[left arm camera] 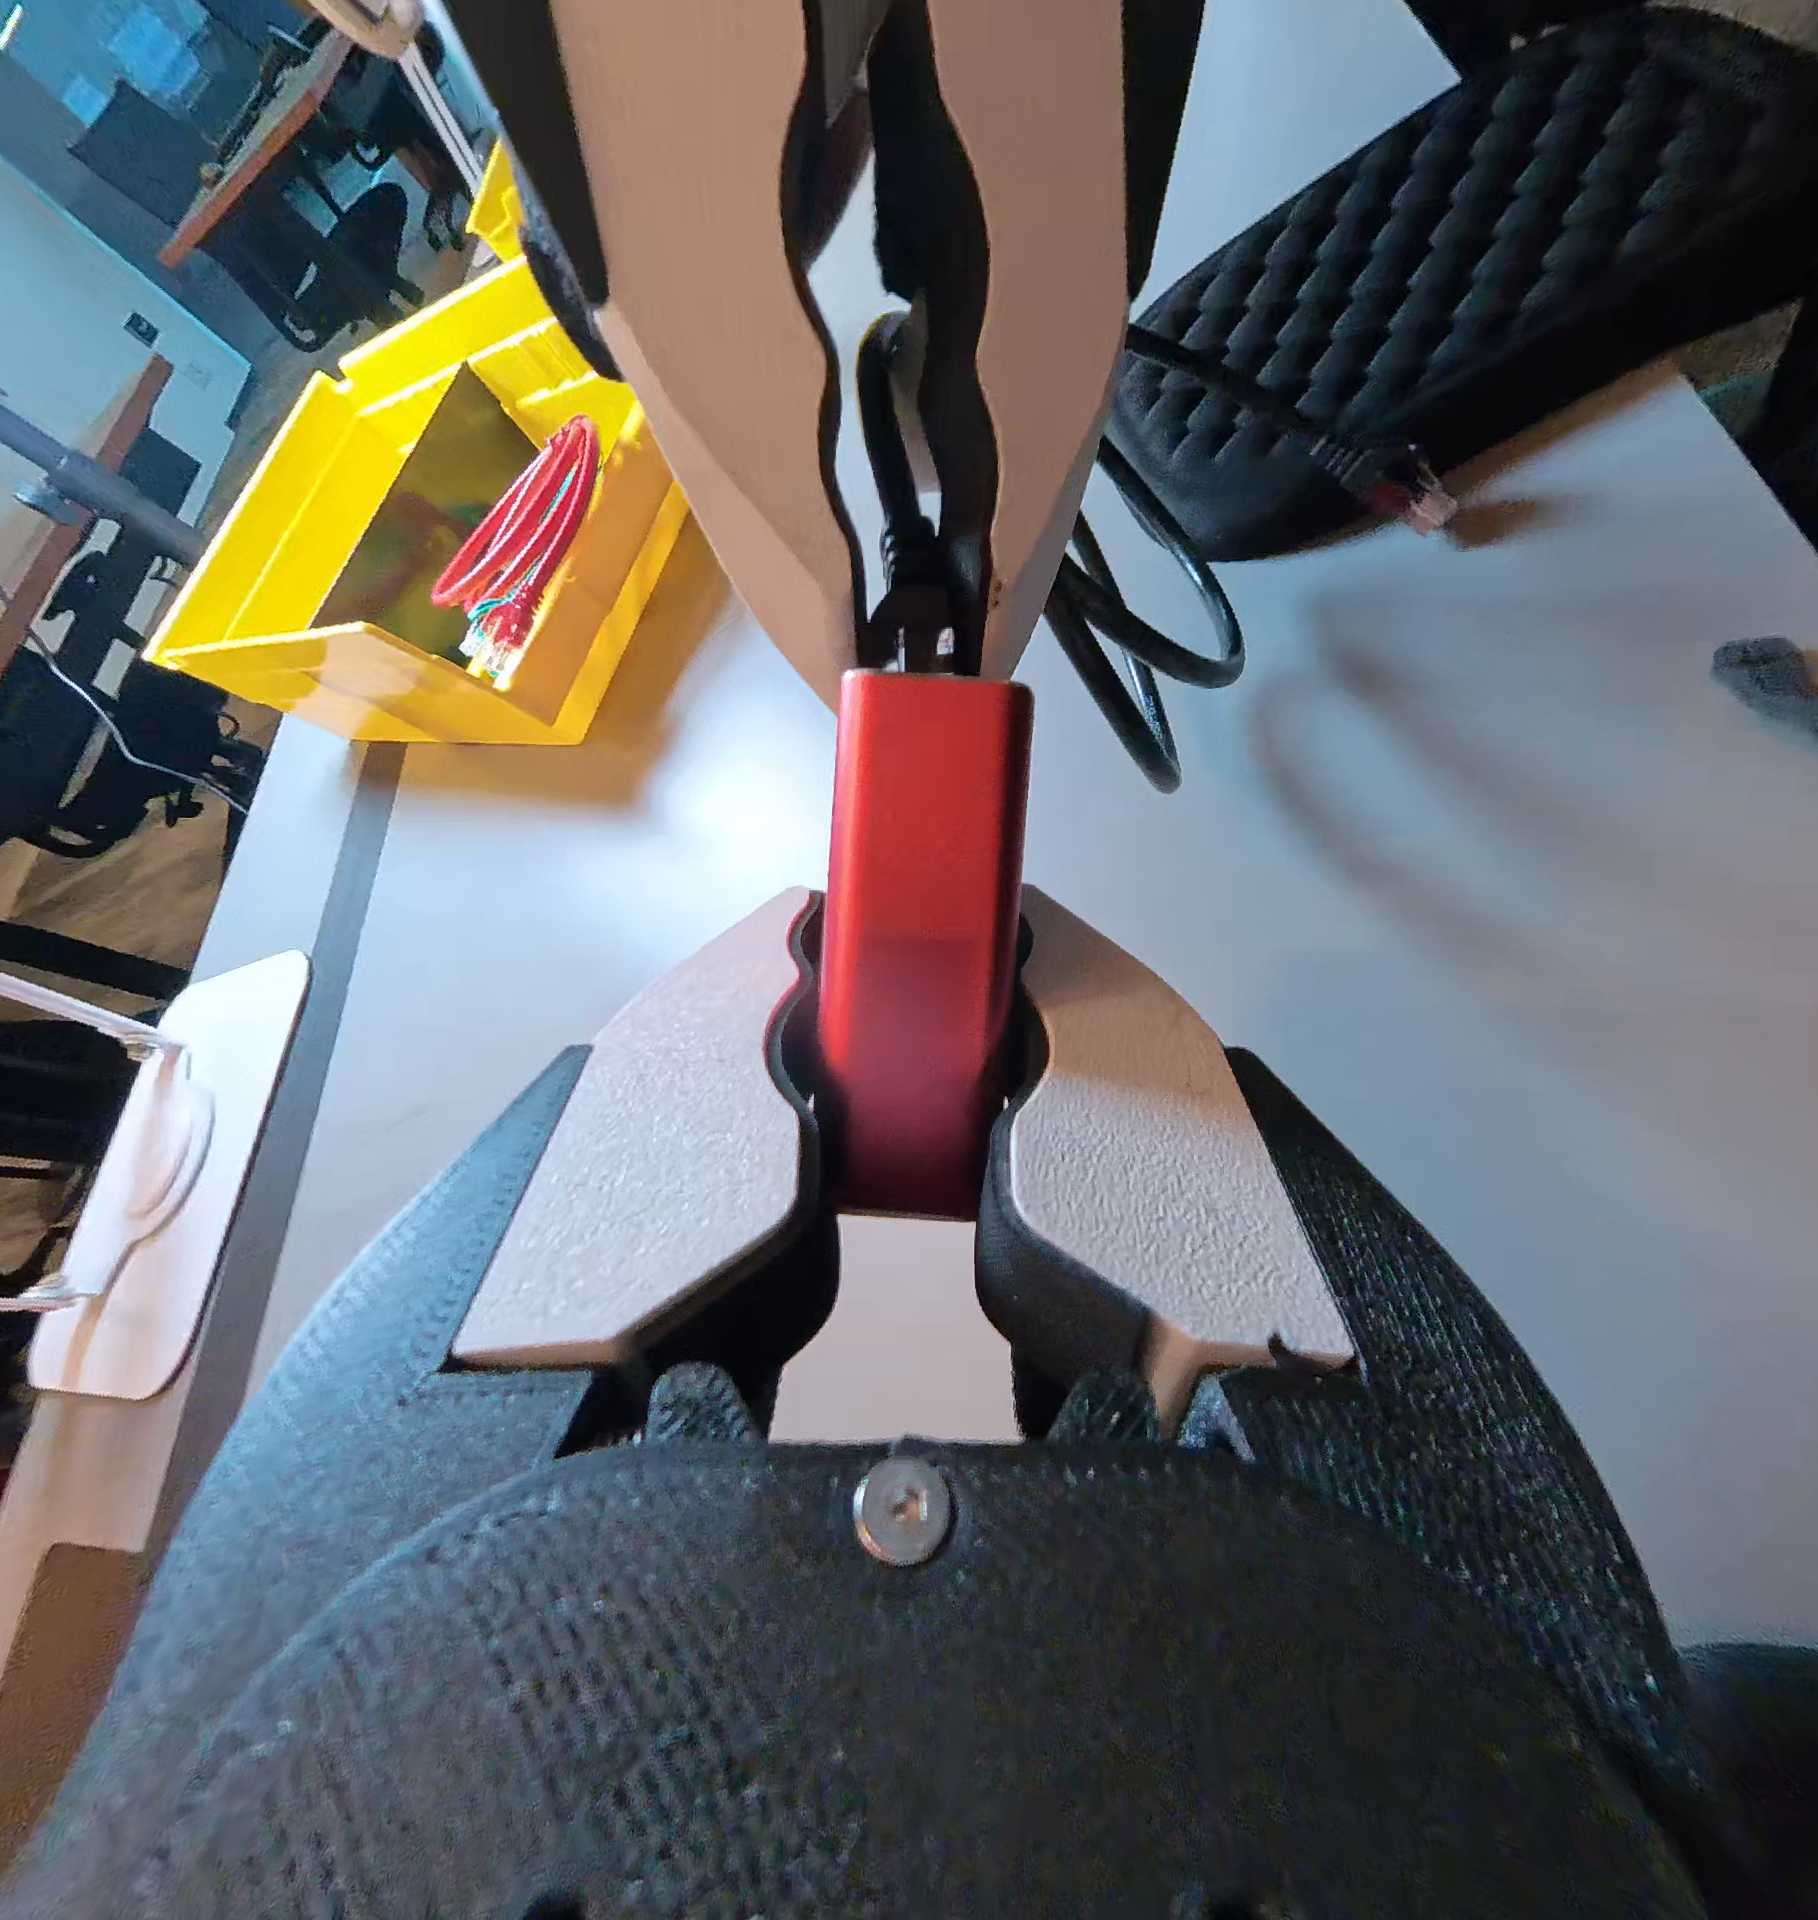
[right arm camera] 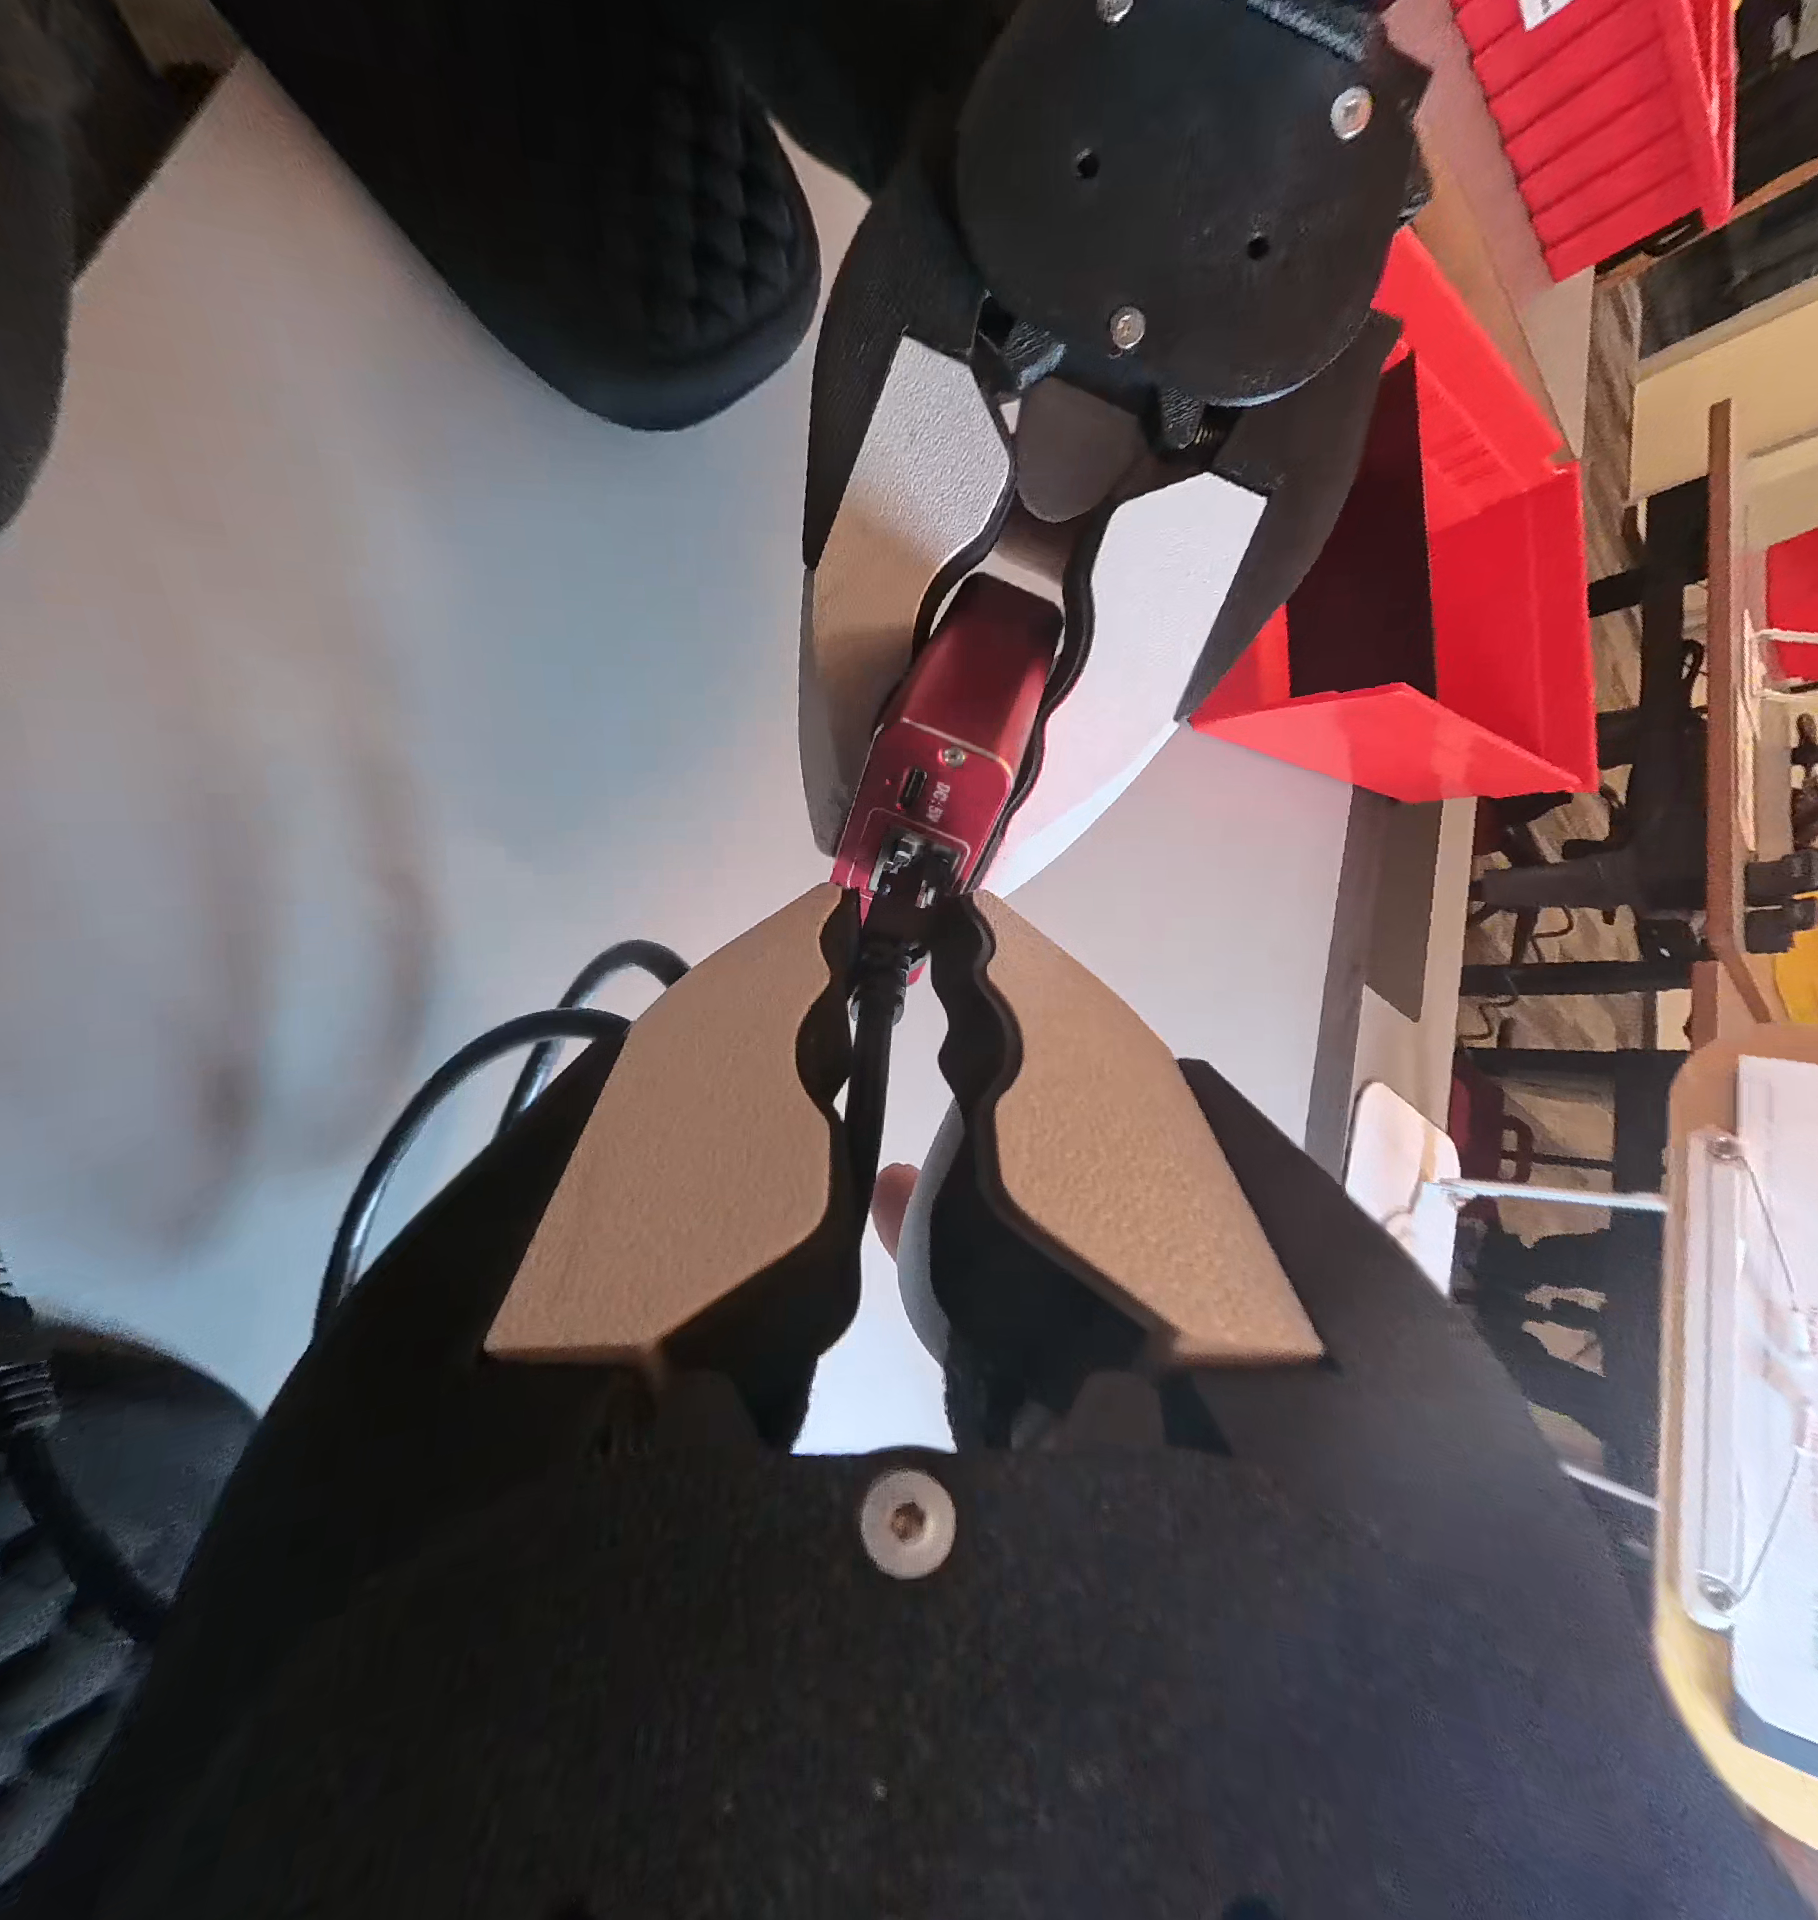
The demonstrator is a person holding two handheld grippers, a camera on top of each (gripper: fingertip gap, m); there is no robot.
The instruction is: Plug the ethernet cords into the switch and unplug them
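A: Where's the switch?

B: Red switch [left arm camera: 920,935] is off the worktop, in mid-air, clamped across its body by the left claw [left arm camera: 910,1049], jaws closed tight on both sides. Port end faces away, toward the other claw.

A: And the cord?

B: Black ethernet cord [right arm camera: 874,1039] runs between the fingers of the right claw [right arm camera: 900,935], which is pinched nearly closed on it just behind the plug. Plug sits at the port [right arm camera: 910,868]; can't tell if it's fully seated or only at the mouth.

A: Why held like that?

B: My read: the left one braces the switch so the right can push or pull straight along the port axis. Gripping near the plug keeps the cord from buckling. Slack loops [left arm camera: 1144,644] hang down beside the switch.

A: Plugging or unplugging?

B: Can't tell from this.

A: Other cords?

B: A second black cord's connector [left arm camera: 1404,494] lies on the worktop, well apart. A bundle of red cords [left arm camera: 526,530] sits in a yellow bin [left arm camera: 292,582].

A: Surface, room?

B: White worktop [left arm camera: 1404,935], glossy, shadowed. Red bins [right arm camera: 1487,644] at its far edge, a clear stand holding a printed sheet [right arm camera: 1798,1403], black mesh chair [left arm camera: 1456,260] alongside. Office room, desks and chairs behind.
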